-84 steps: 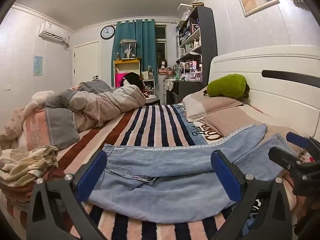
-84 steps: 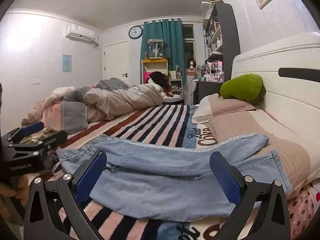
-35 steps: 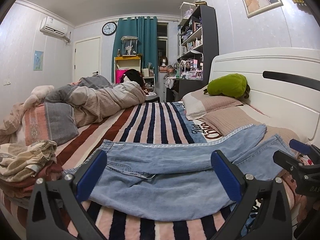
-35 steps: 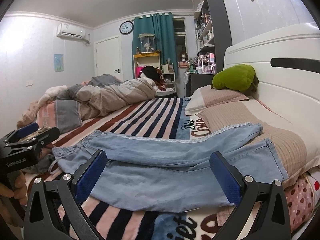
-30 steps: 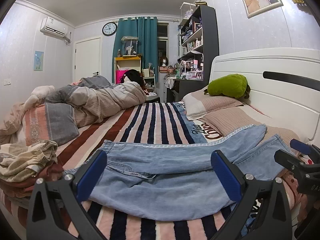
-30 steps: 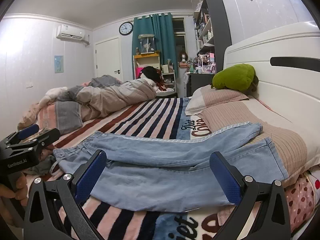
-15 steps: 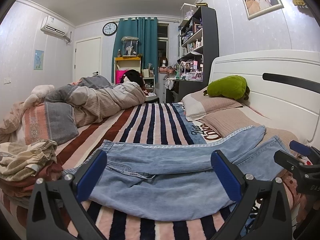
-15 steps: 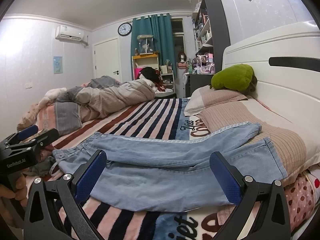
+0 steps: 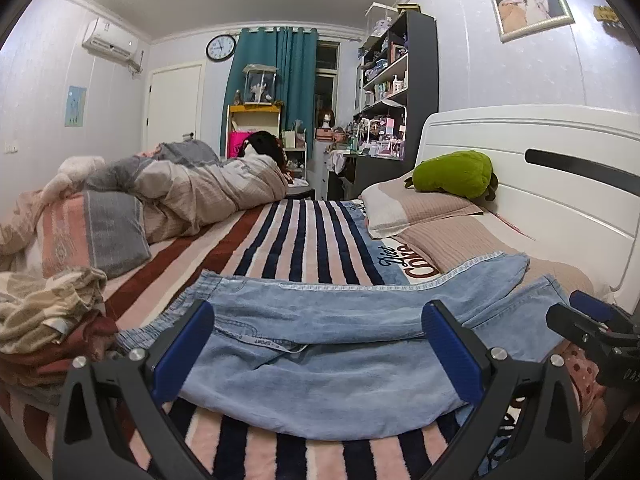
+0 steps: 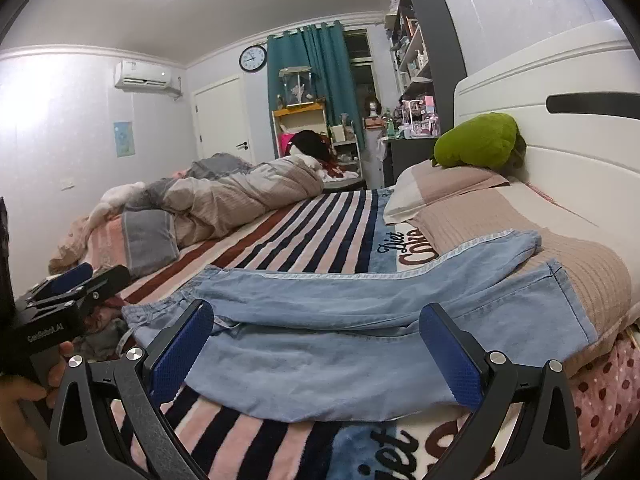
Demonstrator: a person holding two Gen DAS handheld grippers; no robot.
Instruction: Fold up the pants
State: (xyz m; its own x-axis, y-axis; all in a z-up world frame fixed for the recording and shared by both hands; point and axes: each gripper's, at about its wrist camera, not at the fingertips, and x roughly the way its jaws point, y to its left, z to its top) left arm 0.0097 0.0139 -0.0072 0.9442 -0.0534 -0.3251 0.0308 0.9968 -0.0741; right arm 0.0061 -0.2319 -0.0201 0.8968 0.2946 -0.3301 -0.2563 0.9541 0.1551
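Pants flat on bed, both tongs wide apart, holding nothing.
Light-blue pants (image 9: 320, 344) lie across striped blanket (image 9: 304, 236), cuffs on pillow (image 10: 520, 232); left gripper (image 9: 320, 350) & right gripper (image 10: 316, 354) hover nearby; only left view shows clothes pile (image 9: 44, 312); right view shows polka-dot sheet (image 10: 604, 392).

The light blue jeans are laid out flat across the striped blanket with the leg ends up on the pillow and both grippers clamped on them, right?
Not quite. Both grippers, left gripper and right gripper, are open and hold nothing, as both wrist views show. The jeans do lie flat across the striped blanket, leg ends on the pillow.
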